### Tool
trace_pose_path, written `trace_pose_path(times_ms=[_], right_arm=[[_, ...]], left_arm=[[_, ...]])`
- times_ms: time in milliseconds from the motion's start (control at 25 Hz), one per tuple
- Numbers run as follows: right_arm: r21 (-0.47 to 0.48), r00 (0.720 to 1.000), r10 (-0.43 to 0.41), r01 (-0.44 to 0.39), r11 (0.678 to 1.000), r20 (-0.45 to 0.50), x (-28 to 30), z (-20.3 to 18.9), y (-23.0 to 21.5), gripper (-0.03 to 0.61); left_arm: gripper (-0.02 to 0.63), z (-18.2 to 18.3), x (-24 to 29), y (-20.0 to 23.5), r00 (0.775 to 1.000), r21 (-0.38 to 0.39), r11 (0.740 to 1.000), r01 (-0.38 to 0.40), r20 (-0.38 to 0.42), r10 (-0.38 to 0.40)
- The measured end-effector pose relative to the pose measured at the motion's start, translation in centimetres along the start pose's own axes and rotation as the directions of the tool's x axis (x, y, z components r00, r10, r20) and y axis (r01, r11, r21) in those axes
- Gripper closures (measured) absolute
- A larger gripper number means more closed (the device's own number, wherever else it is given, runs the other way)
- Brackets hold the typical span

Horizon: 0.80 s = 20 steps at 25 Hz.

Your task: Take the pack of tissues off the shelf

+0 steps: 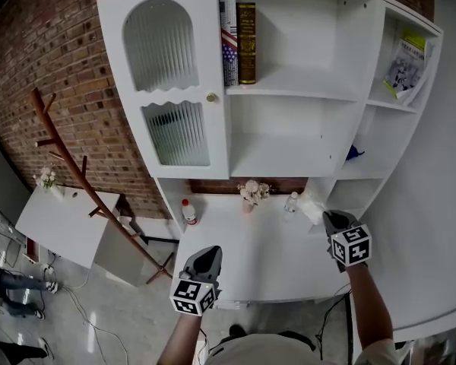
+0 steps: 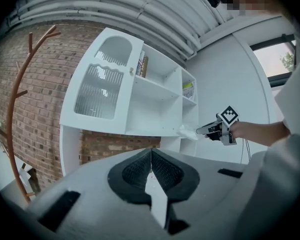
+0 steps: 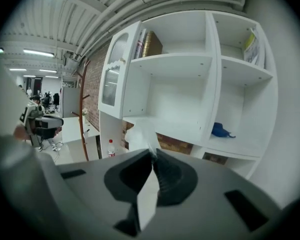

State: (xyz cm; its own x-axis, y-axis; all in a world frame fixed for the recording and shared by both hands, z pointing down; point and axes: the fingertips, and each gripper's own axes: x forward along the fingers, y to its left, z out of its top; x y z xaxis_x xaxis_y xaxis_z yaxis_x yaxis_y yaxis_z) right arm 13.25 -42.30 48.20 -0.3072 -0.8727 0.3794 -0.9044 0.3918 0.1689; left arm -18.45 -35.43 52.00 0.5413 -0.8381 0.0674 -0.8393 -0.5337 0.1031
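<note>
R claw clamped on tissue pack | L claw fully closed, empty

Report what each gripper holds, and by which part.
Right gripper pinches the pack of tissues by its near edge. Left gripper is shut, holding nothing.

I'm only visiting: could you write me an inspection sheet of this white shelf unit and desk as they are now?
Surface: white desk top, a few small things on it.
Job's things: pack of tissues held in front of the shelf unit.
Clutter: red-capped bottle, flower vase, books, blue object on a side shelf.
Grippers: right gripper shut on the pack; left gripper shut, empty.
Cables: thin cable hanging by the right gripper.
Surroundings: brick wall, wooden coat stand.
</note>
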Motion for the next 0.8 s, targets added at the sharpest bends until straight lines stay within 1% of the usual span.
trace_pose_path(times_ms=[240,520,640,800], right_arm=[[0.071,1.000,0.004,-0.005,0.997,0.009,-2.5,-3.6,-1.5,0.548],[0.092,1.000,0.012,-0.013,0.996,0.021,-6.1,-7.1,-3.3,0.548],[0.111,0.999,0.013,-0.017,0.994,0.035,-7.9,-8.4,-3.8,0.548],[0.132,0.999,0.017,-0.023,0.991,0.045,-9.7,-10.3,-4.0,0.548]], left_arm=[[0.588,-0.1,-0.3,-2.0,0.999,-0.007,0.999,-0.047,0.016,0.047],[0.588,-1.0,-0.8,-6.2,0.997,-0.009,0.997,-0.075,0.012,0.075],[0.588,-1.5,-1.4,-7.9,0.996,-0.016,0.996,-0.088,0.013,0.088],[0.588,-2.1,-2.6,-9.8,0.994,-0.008,0.994,-0.107,0.019,0.107]])
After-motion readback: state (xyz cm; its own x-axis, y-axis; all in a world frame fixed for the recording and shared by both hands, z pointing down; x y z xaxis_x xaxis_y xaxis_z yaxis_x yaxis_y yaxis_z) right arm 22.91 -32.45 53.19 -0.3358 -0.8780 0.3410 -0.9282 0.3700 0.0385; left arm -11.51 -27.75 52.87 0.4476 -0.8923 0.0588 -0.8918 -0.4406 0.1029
